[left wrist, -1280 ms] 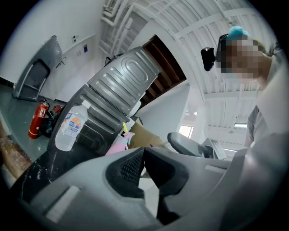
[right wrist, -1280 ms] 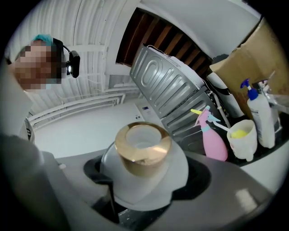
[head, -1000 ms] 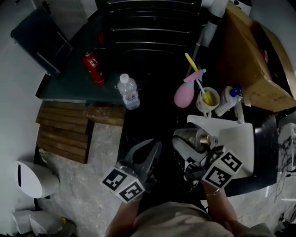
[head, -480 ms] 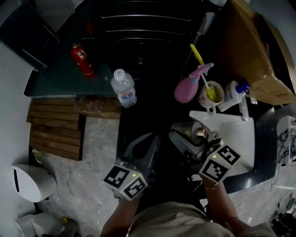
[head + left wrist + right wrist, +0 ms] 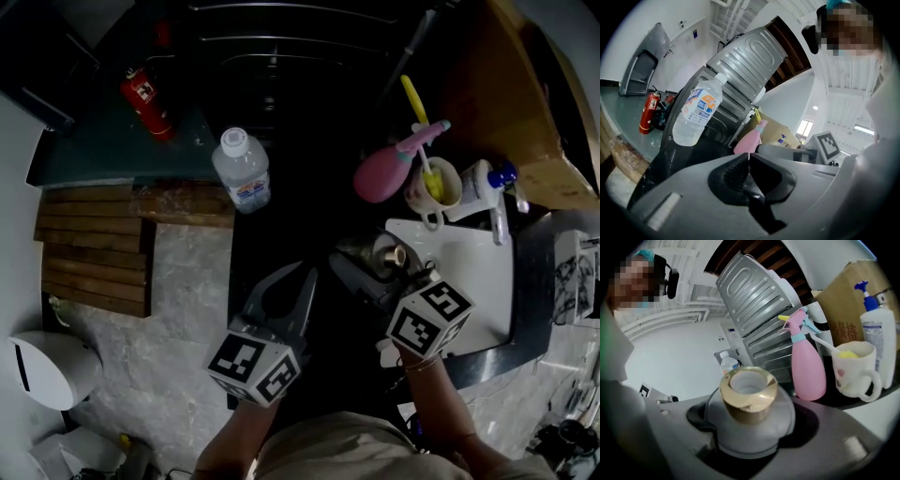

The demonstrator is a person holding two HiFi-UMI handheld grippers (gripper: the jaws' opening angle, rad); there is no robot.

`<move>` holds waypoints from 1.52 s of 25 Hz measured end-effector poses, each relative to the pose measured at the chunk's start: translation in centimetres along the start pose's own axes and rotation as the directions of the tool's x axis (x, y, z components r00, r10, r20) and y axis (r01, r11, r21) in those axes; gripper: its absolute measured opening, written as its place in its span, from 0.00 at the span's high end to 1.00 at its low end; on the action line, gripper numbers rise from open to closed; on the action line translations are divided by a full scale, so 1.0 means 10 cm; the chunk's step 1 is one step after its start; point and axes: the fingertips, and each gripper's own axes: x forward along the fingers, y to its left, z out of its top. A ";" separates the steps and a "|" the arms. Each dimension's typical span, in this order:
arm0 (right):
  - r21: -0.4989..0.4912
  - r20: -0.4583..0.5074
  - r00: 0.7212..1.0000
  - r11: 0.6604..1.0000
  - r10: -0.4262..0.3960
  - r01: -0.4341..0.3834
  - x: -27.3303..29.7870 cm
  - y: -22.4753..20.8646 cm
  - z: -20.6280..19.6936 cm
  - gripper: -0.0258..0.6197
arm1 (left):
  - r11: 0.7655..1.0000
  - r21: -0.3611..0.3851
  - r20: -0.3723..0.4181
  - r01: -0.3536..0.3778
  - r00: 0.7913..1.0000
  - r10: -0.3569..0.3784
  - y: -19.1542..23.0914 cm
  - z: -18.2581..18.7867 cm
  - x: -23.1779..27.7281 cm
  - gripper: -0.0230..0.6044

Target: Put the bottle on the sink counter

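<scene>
The dark table (image 5: 281,187) fills the middle of the head view, with a ribbed metal panel (image 5: 281,56) at 12 o'clock and a cardboard box (image 5: 530,103) at 2 o'clock. A white tray (image 5: 483,281) lies at 3 o'clock, just beside the right tool (image 5: 375,267).

That tool is clamped on the task's bottle (image 5: 748,394), a grey, round-shouldered one with a gold neck. It is held off the table at the tray's 9 o'clock edge. The left tool (image 5: 747,157) has its jaws together on nothing, low at 6 o'clock.

The likely trouble is crowding. At 12 to 1 o'clock from the held bottle, close together, stand:
- a pink spray bottle (image 5: 382,175);
- a white mug (image 5: 433,192) with a yellow brush in it;
- a pump bottle (image 5: 483,183).

A reach into that corner could knock one of them over. The grip sits on a curved shoulder, so the bottle might slip or tilt as it is released. Its mouth looks uncapped, though I cannot be sure, and a tilt could then spill it.

The barer stretch of table lies toward 11 o'clock, where only a clear water bottle (image 5: 242,171) stands. A red extinguisher (image 5: 145,101) lies beyond it at 10 o'clock, well apart. Wooden slats (image 5: 94,253) sit off the table at 9 o'clock.
</scene>
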 end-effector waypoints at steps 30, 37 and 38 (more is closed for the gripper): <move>-0.310 -0.256 0.954 0.948 -0.154 0.069 0.65 -0.32 -0.39 0.43 | 1.000 -0.009 -0.024 -0.014 1.000 0.014 0.29 -0.02 0.15 0.95; -0.410 -0.300 0.932 0.909 -0.205 0.067 0.71 -0.33 -0.45 0.43 | 1.000 -0.006 -0.029 -0.014 0.999 0.014 0.28 -0.05 0.15 0.95; -0.415 -0.300 0.931 0.907 -0.207 0.068 0.71 -0.33 -0.45 0.43 | 1.000 -0.007 -0.026 -0.016 1.000 0.016 0.29 -0.05 0.15 0.95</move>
